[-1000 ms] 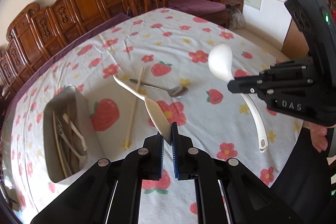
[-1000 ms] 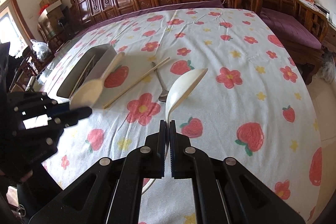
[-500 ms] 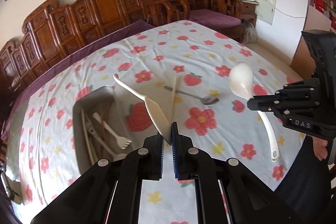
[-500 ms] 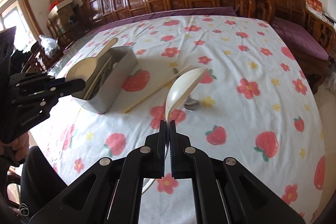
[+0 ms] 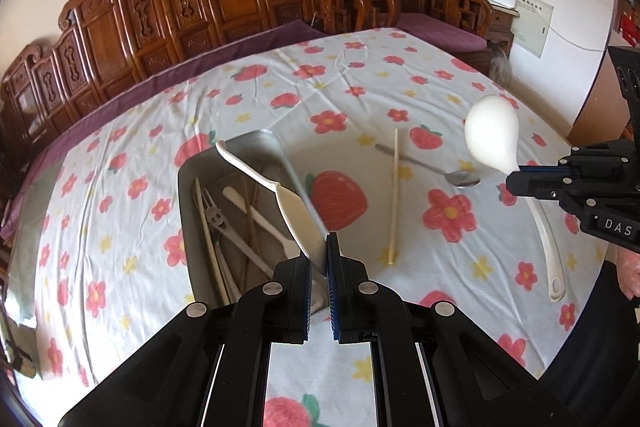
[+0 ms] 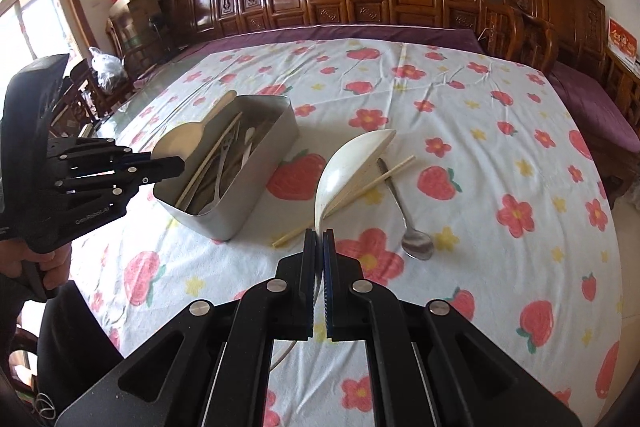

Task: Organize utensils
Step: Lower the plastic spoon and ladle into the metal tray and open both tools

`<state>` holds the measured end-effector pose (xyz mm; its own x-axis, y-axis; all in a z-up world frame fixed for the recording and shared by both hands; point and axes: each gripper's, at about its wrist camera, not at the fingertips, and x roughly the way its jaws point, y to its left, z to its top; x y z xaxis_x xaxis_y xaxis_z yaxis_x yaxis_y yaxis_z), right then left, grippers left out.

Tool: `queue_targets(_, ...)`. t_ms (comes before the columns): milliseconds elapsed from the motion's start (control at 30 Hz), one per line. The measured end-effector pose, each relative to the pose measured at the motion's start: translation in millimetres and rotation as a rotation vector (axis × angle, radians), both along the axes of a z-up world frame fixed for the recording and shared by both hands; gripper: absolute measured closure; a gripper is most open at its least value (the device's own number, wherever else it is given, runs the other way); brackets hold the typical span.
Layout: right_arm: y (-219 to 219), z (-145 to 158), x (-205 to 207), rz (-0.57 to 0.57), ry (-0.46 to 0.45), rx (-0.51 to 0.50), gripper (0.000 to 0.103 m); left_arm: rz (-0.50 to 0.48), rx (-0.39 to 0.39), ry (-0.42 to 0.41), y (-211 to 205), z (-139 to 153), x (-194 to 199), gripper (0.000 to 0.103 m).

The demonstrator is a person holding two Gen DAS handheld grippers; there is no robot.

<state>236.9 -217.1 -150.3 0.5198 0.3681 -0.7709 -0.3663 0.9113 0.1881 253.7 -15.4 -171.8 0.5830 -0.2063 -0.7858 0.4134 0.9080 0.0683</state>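
Rice paddle (image 5: 296, 215): clamped in left tongs (image 5: 319, 259), above metal utensil box (image 5: 188, 187).
Ladle (image 6: 344, 167): clamped in right tongs (image 6: 319, 239), above table (image 6: 500, 155).

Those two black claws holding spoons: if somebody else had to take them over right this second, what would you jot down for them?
Left gripper: shut on the beige rice paddle, held over the metal box.
Right gripper: shut on the white ladle, in the air above the table.
Done: the box already holds a fork, chopsticks and other pale utensils.
Left: put in the paddle and the ladle, then fetch the single chopstick and the metal spoon lying on the flowered tablecloth.
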Motion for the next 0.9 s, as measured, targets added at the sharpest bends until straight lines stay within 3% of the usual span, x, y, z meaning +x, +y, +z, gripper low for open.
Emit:
queue_targets(433, 19.6, -9.7, 10.7, 0.023, 0.023, -0.023, 0.099, 0.031, -0.053, 0.097, 28.1, -25.8, 20.0, 0.097)
queue_targets(767, 29.6, -12.7, 11.7, 0.038, 0.029, -0.030, 0.099, 0.091, -0.076, 0.089, 45.4, -26.5, 22.4, 0.097)
queue_targets(833, 32.1, -12.1, 12.0, 0.042, 0.029, -0.029, 0.099, 0.115, -0.092, 0.081, 50.9, -24.6, 22.5, 0.096)
queue_targets(900, 36.1, -10.6, 13.2, 0.050, 0.027, -0.028, 0.099, 0.140, -0.101, 0.070, 56.1, -23.0, 22.9, 0.085)
